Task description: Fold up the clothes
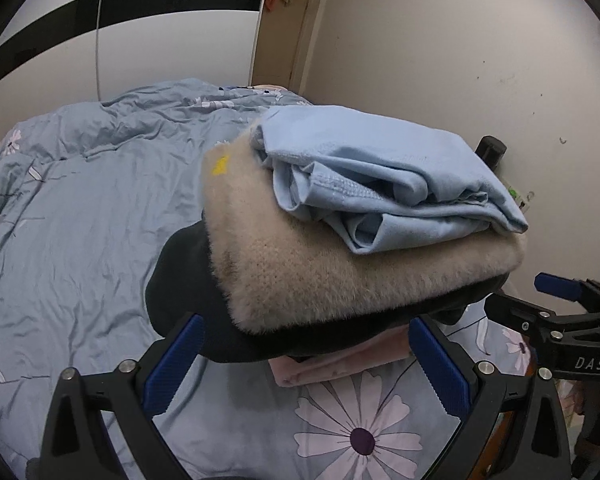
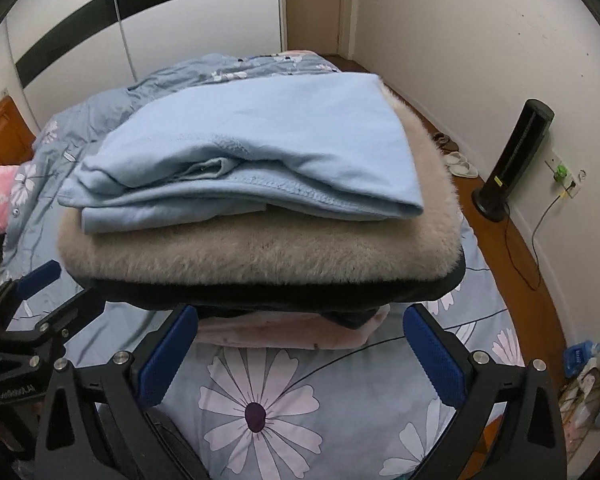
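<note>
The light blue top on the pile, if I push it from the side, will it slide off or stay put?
The light blue top is soft and loosely folded, so it would probably bunch up rather than move as one piece. It rests on the fuzzy beige sweater, whose pile likely grips it. Lifted by one edge, it would probably unfold and droop.

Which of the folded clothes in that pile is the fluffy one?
The beige sweater, second from the top. Its surface is furry, while the light blue garment above it and the black garment beneath look smooth.

Dim, even light; fisheye-warped edges.
</note>
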